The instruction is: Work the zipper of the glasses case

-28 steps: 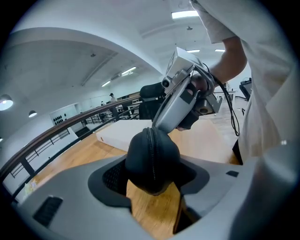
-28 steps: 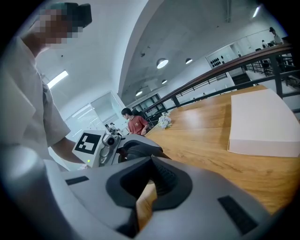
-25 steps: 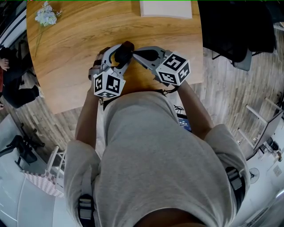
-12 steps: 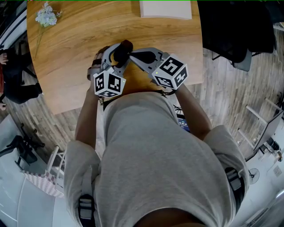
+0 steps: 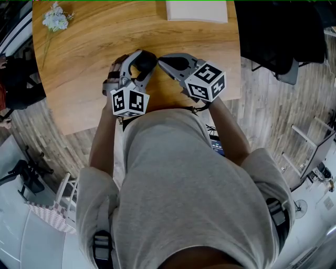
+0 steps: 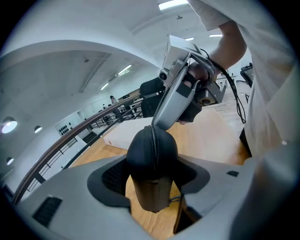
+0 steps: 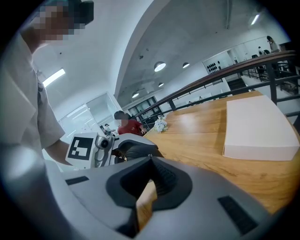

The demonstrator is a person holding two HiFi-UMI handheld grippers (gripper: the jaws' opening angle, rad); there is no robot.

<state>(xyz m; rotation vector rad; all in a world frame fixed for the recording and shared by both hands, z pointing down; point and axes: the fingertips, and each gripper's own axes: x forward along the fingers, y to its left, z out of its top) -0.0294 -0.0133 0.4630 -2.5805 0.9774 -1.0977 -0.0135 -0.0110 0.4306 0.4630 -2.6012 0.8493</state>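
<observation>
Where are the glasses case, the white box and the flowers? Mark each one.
glasses case (image 6: 144,157), left gripper view, on its rounded black end.
white box (image 7: 257,123), right gripper view, on its top face.
flowers (image 5: 54,19), head view, on the pale blossoms.

the glasses case (image 6: 151,157) is black, the table (image 5: 79,63) honey-brown with streaky wood grain, the box (image 5: 197,10) plain white
</observation>
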